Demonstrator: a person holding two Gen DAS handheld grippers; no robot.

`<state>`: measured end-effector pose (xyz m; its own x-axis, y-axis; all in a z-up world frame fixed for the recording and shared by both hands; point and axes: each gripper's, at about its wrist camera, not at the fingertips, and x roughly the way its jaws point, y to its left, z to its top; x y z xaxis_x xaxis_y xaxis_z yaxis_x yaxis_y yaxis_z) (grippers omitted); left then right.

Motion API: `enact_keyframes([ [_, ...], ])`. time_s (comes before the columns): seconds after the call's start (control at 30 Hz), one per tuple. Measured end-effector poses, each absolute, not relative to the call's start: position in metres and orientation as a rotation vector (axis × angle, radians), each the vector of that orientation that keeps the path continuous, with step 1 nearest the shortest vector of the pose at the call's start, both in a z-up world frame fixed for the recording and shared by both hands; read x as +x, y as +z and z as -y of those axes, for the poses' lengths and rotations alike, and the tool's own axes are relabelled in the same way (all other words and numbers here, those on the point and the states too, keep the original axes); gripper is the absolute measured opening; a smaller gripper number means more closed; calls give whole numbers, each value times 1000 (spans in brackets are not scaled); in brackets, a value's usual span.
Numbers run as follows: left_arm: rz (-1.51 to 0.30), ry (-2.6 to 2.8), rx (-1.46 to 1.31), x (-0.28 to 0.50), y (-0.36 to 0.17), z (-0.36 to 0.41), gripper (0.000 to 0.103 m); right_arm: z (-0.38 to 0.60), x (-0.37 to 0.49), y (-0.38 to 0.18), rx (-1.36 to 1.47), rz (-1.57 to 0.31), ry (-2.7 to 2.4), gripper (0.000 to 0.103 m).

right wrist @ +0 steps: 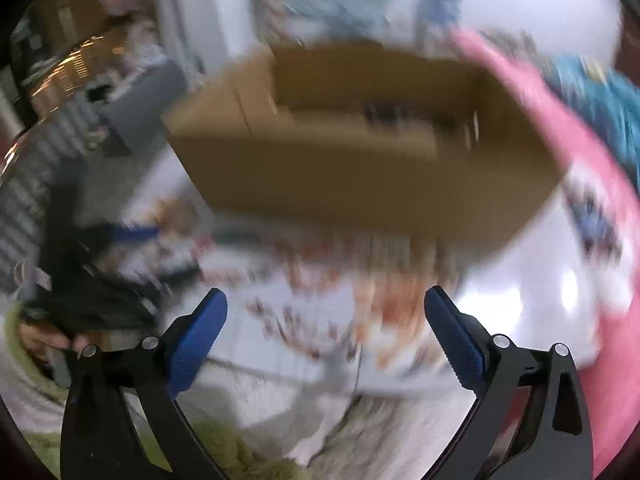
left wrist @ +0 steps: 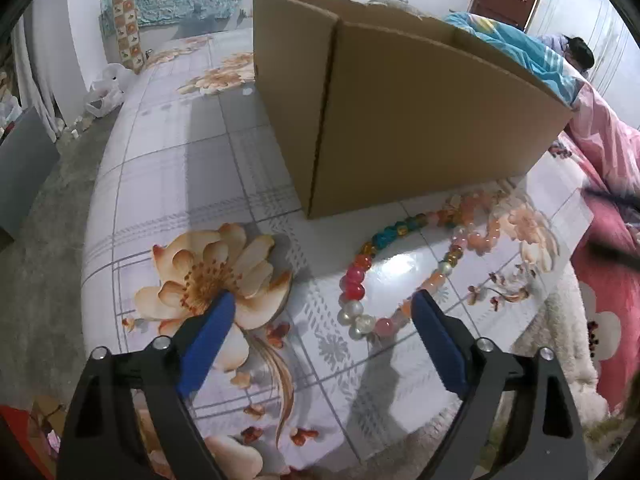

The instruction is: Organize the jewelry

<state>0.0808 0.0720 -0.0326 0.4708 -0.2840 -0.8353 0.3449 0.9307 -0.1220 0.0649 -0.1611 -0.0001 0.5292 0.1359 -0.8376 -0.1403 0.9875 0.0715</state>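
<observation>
From my left camera, the cardboard box [left wrist: 400,112] stands as a tall wall straight ahead, blocking any level path forward. In front of it the floral tablecloth [left wrist: 192,168] lies bare on the left, so I have free room there. To the right, the beaded necklace [left wrist: 404,272] loops across the surface just before the box, and pink bedding [left wrist: 608,208] crowds the far edge. My right view is badly smeared; the box top looks open from above, I think.
</observation>
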Motion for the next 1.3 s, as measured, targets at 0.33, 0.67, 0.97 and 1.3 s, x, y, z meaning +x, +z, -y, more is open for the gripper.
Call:
enact_keyframes([
  [0.33, -1008, -378, 207, 82, -39, -53, 98, 151, 47, -47, -37, -1021, 40, 95],
  [0.67, -1004, -377, 209, 86, -41, -56, 99, 153, 35, -49, -24, -988, 38, 95],
  [0.97, -957, -389, 194, 79, -30, -58, 94, 187, 22, -42, 132, -947, 81, 95],
  [1.3, -933, -424, 298, 81, -27, -42, 52, 217, 18, -30, 325, -896, 217, 65],
])
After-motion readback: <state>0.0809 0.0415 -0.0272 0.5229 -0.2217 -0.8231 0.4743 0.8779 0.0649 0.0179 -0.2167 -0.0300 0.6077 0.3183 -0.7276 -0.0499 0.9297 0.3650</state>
